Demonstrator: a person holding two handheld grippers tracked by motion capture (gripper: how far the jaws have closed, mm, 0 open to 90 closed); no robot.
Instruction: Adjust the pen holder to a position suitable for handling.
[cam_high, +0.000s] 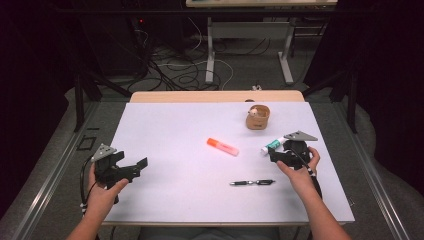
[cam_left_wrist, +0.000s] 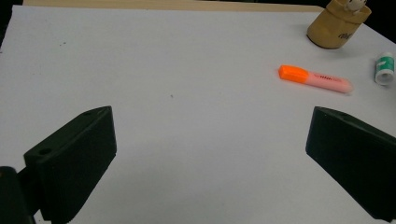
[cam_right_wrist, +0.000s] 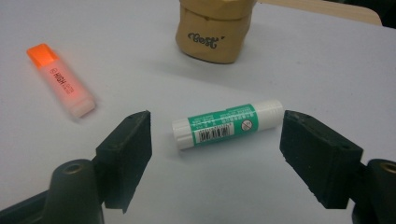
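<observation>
I have the right claw (cam_right_wrist: 215, 140) set over the glue stick (cam_right_wrist: 227, 124), jaws standing apart on either side of it, pads not touching; the stick lies flat at the right of the tabletop (cam_high: 175, 130). Its green label carries a barcode, but the fine print is too small to read. The tan pouch (cam_right_wrist: 215, 29) beyond it reads "Cost"; its top is cut off. The orange highlighter (cam_right_wrist: 60, 80) reads "HIGH". The left claw (cam_left_wrist: 210, 154) stands wide and empty at the near left. A pen (cam_high: 252, 182) lies near the front edge, its markings illegible.
</observation>
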